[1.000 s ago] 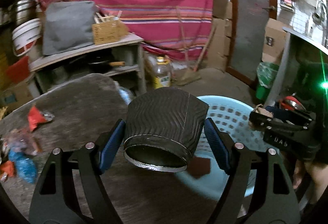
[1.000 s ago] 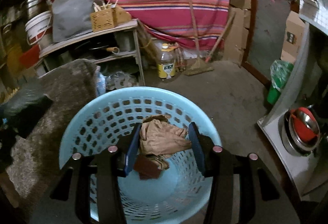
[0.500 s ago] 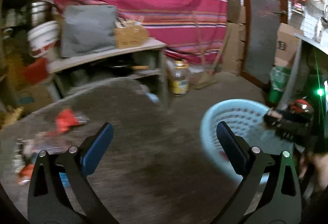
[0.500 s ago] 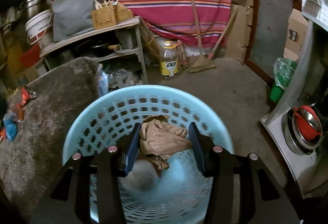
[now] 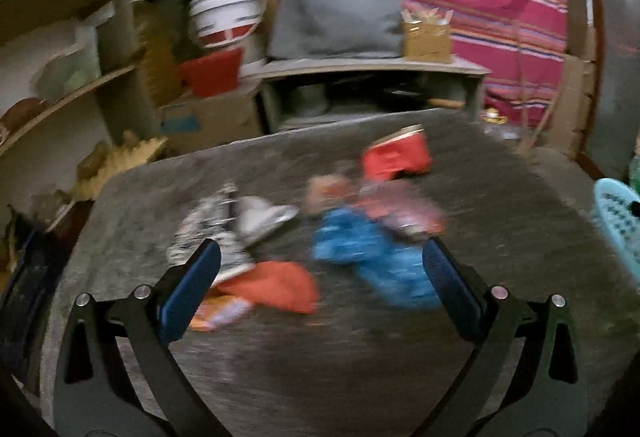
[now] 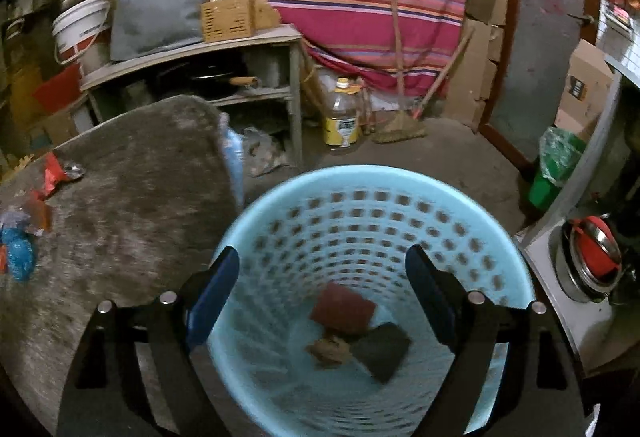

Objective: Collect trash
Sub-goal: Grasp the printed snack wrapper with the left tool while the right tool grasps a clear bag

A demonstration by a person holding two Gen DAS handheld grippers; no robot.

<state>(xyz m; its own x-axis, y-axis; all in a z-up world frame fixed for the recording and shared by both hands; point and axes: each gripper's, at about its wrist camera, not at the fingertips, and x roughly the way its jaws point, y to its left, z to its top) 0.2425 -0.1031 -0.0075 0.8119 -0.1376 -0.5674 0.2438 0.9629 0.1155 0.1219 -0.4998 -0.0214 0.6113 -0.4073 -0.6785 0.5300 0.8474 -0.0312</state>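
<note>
Right claw (image 6: 320, 301) hangs over the pale-blue perforated plastic basket (image 6: 400, 193), jaws opening w/ nothing between them; a brown crumpled wad (image 6: 330, 349) lies at the bottom. Left claw (image 5: 320, 289) gapes empty above wrappers on the grey fuzzy tabletop (image 5: 320, 377). Best next: straddle the blue crinkly wrapper (image 5: 372, 261), drop low, pinch its bunched middle, not the edge.

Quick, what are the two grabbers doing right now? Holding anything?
Left gripper: open, empty, above the wrappers.
Right gripper: jaws opening, empty, over the light blue plastic basket.
</note>
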